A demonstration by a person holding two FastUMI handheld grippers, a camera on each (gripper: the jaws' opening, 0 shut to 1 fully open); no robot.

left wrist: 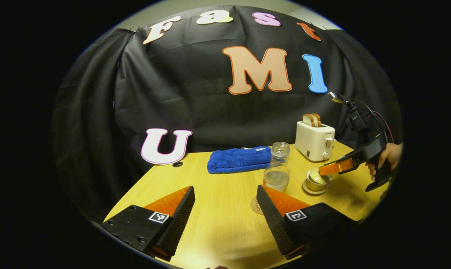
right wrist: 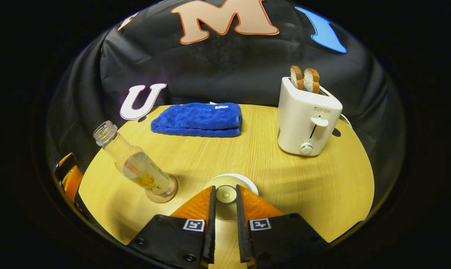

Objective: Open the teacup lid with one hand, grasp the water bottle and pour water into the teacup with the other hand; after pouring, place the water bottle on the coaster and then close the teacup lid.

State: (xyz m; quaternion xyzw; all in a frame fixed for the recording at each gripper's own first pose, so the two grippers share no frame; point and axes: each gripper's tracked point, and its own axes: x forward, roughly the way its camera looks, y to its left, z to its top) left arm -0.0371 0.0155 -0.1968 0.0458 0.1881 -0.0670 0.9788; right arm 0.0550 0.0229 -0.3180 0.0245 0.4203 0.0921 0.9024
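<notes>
A clear, uncapped water bottle [left wrist: 277, 168] [right wrist: 136, 164], part full, stands on a round coaster [left wrist: 256, 206] [right wrist: 162, 195] in mid-table. To its right a pale teacup [left wrist: 315, 184] rests on a white saucer [left wrist: 314, 191] [right wrist: 248, 182]. My right gripper [right wrist: 224, 193] [left wrist: 324, 171] is shut on the knob of the teacup lid [right wrist: 225, 194] [left wrist: 318, 174], which sits slightly tilted at the cup's mouth. A hand [left wrist: 388, 157] holds that gripper. My left gripper [left wrist: 224, 190] is open with nothing between its fingers, just short of the bottle and to its left.
A folded blue towel [left wrist: 238, 160] [right wrist: 197, 119] lies at the back of the wooden table [left wrist: 218, 224] [right wrist: 285, 179]. A white toaster [left wrist: 314, 141] [right wrist: 305, 119] holding two bread slices stands at the back right. Black cloth walls the far side.
</notes>
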